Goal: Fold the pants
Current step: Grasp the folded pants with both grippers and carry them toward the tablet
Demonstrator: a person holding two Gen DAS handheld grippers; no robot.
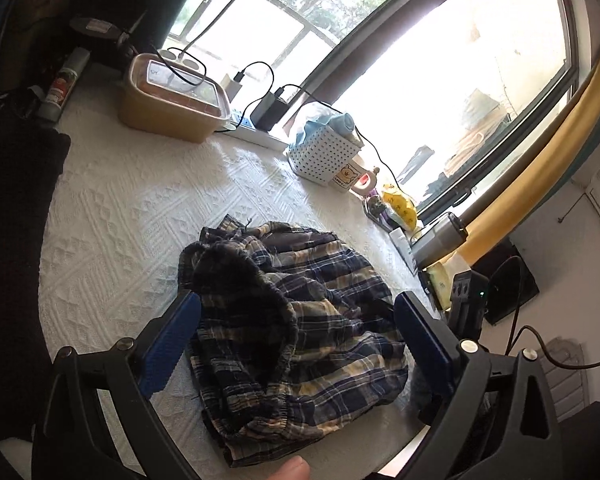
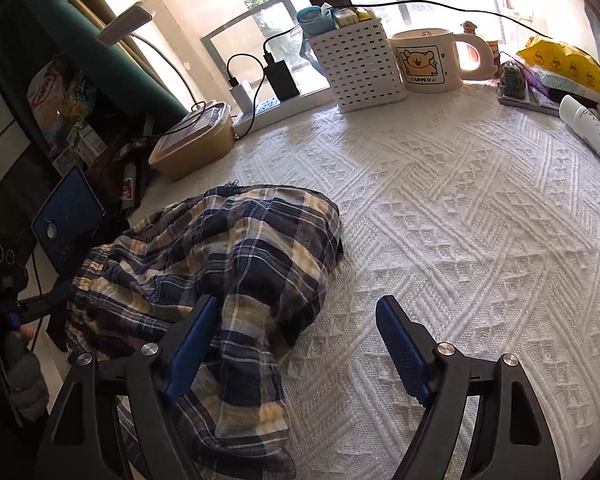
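In the left wrist view, the left gripper (image 1: 296, 320) fills the bottom of the frame, its blue-padded jaws spread wide and holding nothing. The plaid pants (image 1: 300, 320) lie bunched directly between and beyond those jaws, elastic waistband nearest, at lower centre. In the right wrist view, the right gripper (image 2: 296, 320) is also wide and empty; the plaid pants (image 2: 220, 272) sit to its lower left, with one leg trailing under its left finger (image 2: 192, 348) toward the bottom edge. The heap's long axis cannot be told. The left gripper seems nearer the waistband. Farther off, the white textured tablecloth (image 2: 460, 220) stretches to a white perforated basket (image 2: 356, 64) and bear mug (image 2: 428, 60) at the top.
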